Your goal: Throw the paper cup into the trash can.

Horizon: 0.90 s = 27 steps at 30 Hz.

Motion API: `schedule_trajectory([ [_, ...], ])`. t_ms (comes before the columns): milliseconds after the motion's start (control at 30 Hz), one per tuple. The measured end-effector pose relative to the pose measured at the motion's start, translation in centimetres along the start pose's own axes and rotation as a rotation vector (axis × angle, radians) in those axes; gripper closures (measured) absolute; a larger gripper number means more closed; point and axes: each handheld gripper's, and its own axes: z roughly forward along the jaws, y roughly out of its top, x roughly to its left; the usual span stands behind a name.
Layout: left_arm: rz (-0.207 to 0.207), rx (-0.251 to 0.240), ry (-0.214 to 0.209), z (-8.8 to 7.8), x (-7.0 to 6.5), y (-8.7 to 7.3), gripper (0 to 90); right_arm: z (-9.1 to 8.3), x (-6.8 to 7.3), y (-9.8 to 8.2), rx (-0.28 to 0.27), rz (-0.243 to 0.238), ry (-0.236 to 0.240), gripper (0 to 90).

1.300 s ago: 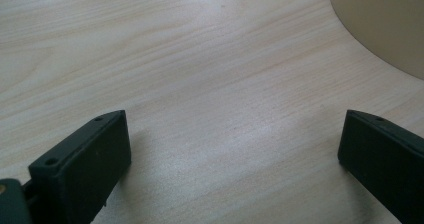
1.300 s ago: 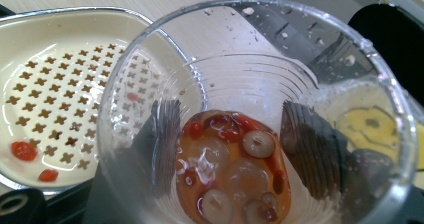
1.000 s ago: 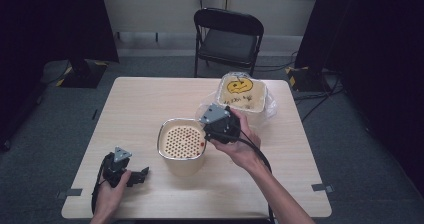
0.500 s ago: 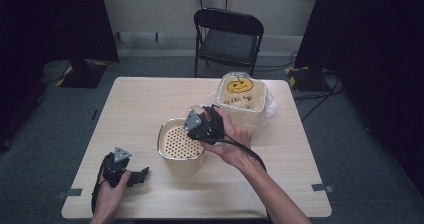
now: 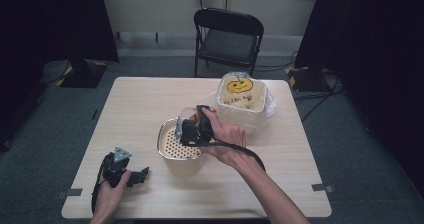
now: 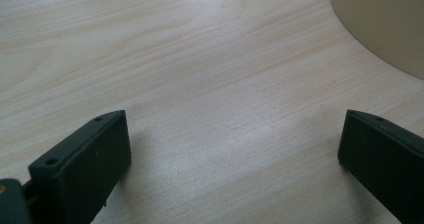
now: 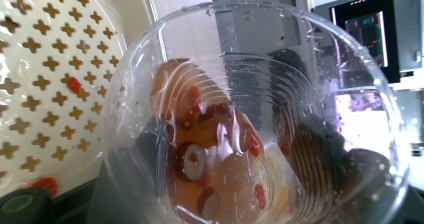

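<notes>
Tipping a clear ribbed plastic cup (image 7: 260,119) over a cream strainer basket (image 5: 172,146), the right tongs (image 5: 192,129) clench the cup's wall, their jaws having just closed a little further on it. Nearest the person, the left tongs (image 5: 137,176) rest released on the pale wood-grain desk (image 5: 145,99), below and left of the basket, with nothing between the jaws. The basket, round-cornered with a floor pierced by small cross-shaped holes, sits in a matching tub. Inside the cup cling wet, glossy fruit pieces (image 7: 210,159), red and translucent amber; a few red bits already lie on the basket floor. A steeper tilt could send the sticky lump out at once, past the basket rim onto the desk, and the thin, wet cup may buckle or slip. Beyond the basket stands a lidded tub (image 5: 241,96) bearing a yellow face, wrapped in clear film.
</notes>
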Motion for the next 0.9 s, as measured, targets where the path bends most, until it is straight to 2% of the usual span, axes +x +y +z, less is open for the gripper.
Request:
schedule_trajectory([
  [67, 0.0, 0.0, 0.0, 0.0, 0.0, 0.0, 0.0, 0.0, 0.0, 0.1, 0.003, -0.007, -0.006, 43.9],
  [100, 0.0, 0.0, 0.0, 0.0, 0.0, 0.0, 0.0, 0.1, 0.1, 0.3, 0.007, -0.044, -0.029, 44.0],
  [267, 0.007, 0.004, 0.001, 0.0, 0.0, 0.0, 0.0, 0.2, 0.7, 0.7, 0.044, -0.141, -0.094, 44.2],
  [300, 0.007, 0.004, 0.001, 0.0, 0.0, 0.0, 0.0, 0.3, 0.8, 0.8, 0.052, -0.187, -0.124, 44.2],
  [333, 0.008, 0.005, 0.001, 0.0, 0.1, 0.0, 0.0, 0.3, 0.9, 0.9, 0.057, -0.203, -0.13, 44.3],
  [467, 0.007, 0.004, 0.001, 0.0, 0.0, 0.0, 0.0, 0.4, 0.9, 1.0, 0.058, -0.218, -0.14, 44.3],
  [500, 0.001, 0.001, 0.0, 0.0, 0.0, 0.0, 0.0, 0.4, 1.0, 1.1, 0.063, -0.232, -0.153, 44.4],
  [533, 0.007, 0.004, 0.001, 0.0, 0.0, 0.0, 0.0, 0.5, 1.2, 1.2, 0.072, -0.279, -0.182, 44.4],
  [700, -0.002, 0.0, 0.0, 0.0, 0.0, 0.0, 0.0, 0.5, 1.3, 1.4, 0.075, -0.323, -0.207, 44.4],
  [733, 0.0, 0.0, 0.001, 0.0, 0.0, 0.0, 0.0, 0.6, 1.4, 1.4, 0.083, -0.357, -0.231, 44.5],
  [900, 0.005, 0.004, 0.002, 0.0, 0.0, 0.0, 0.0, 0.6, 1.5, 1.5, 0.088, -0.421, -0.261, 44.4],
])
